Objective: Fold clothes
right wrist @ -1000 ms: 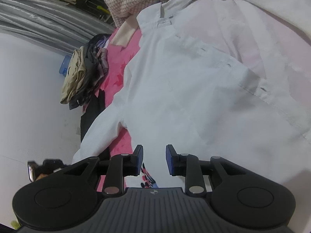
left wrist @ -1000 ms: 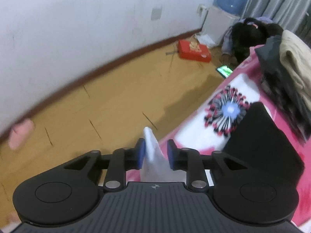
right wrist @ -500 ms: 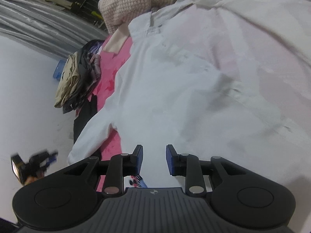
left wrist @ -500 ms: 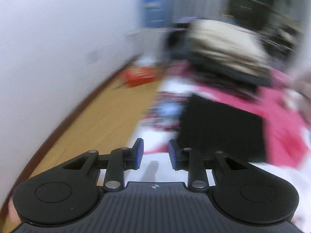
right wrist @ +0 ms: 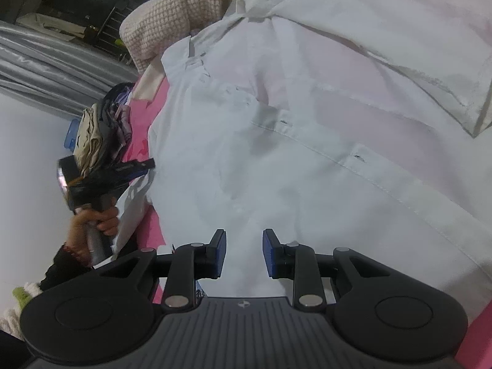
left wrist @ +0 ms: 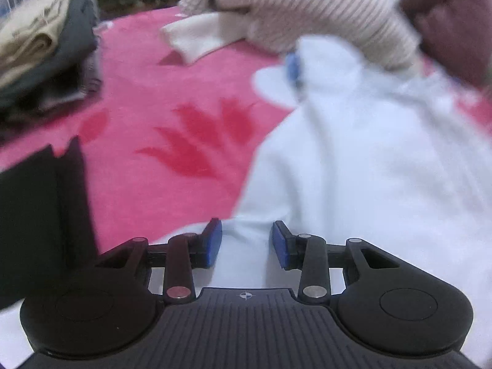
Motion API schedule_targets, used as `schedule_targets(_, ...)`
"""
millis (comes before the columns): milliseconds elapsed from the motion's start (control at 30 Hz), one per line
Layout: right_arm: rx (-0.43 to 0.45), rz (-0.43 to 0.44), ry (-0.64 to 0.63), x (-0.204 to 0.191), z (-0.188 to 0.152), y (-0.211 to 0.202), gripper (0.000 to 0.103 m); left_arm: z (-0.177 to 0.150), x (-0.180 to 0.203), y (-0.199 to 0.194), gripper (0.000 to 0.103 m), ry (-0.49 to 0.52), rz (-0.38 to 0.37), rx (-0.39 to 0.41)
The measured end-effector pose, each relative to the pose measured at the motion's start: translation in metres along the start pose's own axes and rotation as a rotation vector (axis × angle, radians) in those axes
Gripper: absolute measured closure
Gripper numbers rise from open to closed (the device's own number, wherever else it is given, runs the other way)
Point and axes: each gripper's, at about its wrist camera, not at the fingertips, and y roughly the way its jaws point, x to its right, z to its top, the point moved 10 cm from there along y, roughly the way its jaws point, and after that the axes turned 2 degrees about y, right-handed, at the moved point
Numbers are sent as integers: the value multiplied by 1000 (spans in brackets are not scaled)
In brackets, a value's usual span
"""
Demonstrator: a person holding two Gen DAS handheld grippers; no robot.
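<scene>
The left gripper [left wrist: 247, 244] has its blue pads parted with nothing pinched between them; white cloth of the shirt [left wrist: 363, 166] lies just below and ahead of the gap. The right gripper [right wrist: 244, 253] is likewise parted and empty, poised over the shirt's front, whose button placket [right wrist: 326, 150] runs diagonally ahead of it. The shirt is spread on a pink bed cover [left wrist: 172, 98] with red leaf shapes. A hand [right wrist: 92, 221] gripping the other tool shows at the shirt's left edge. Farther off sit a stack of folded clothes [left wrist: 37, 52], a black garment [left wrist: 37, 215] and a striped garment [left wrist: 310, 9].
</scene>
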Motion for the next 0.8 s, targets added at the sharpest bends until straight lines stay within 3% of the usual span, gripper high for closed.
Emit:
schedule_targets(67,-10,3,-3,2,2,4,74,3,-14,-3,62,-49,5,36)
schedule_targets(200,-34,9,5,7,3,13,74,13,-53,-9,62,-152,113,67)
schedule_targets(300,-44,15,10,10,4,15,74,32,-62,-14,62,-202,97,117)
schedule_targets(533,-51,16,15,15,3,14,74,72,16,3,61,-38,-36,153)
schedule_targets(633,-40,-6,1,18,3,10,74,71,18,41,60,29,118,88)
schedule_targets(667,-32,-19,-10,19,5,7,74,73,11,45,59,-16,143,91)
schedule_targets(767,-7,-42,-50,16,15,0,74,85,-5,40,62,-151,174,133)
schedule_targets(800,-2,-38,-61,14,19,-2,74,89,-1,36,62,-147,152,150)
